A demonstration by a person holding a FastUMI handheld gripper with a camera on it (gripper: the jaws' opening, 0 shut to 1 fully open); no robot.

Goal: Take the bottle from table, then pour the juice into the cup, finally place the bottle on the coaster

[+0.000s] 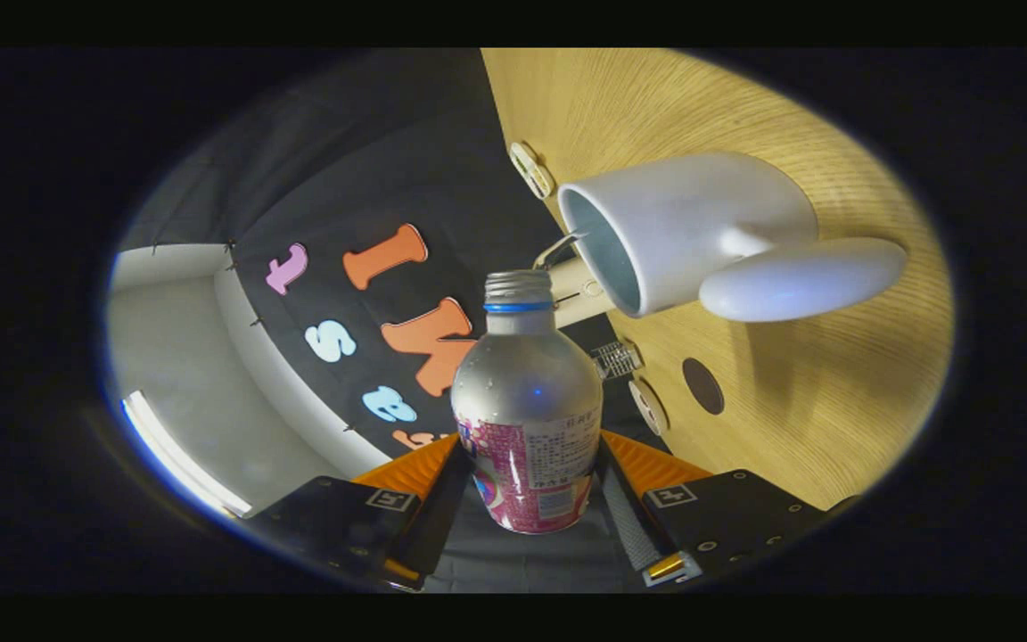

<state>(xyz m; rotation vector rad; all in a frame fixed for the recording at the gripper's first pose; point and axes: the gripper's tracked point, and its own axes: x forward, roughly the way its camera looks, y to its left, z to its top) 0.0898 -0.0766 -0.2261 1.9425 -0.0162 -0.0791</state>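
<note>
Tongs [529, 486] are clamped on the lower body of the silver metal bottle with pink label [527, 401], tipped toward the white ceramic cup [683, 227] on the wooden tabletop [817, 392]; thin metal looks slick and dentable, so I'd keep the grip on the label.

A: How many bottles? 
B: One bottle [527, 401], gripped between both fingers of the one hand-held gripper [529, 486]. 
A: Cups? 
B: One cup [687, 236], on one table [799, 392].

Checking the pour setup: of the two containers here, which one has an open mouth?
The white cup, its open rim facing the bottle; the bottle, gripped between both fingers, looks capped.
</note>
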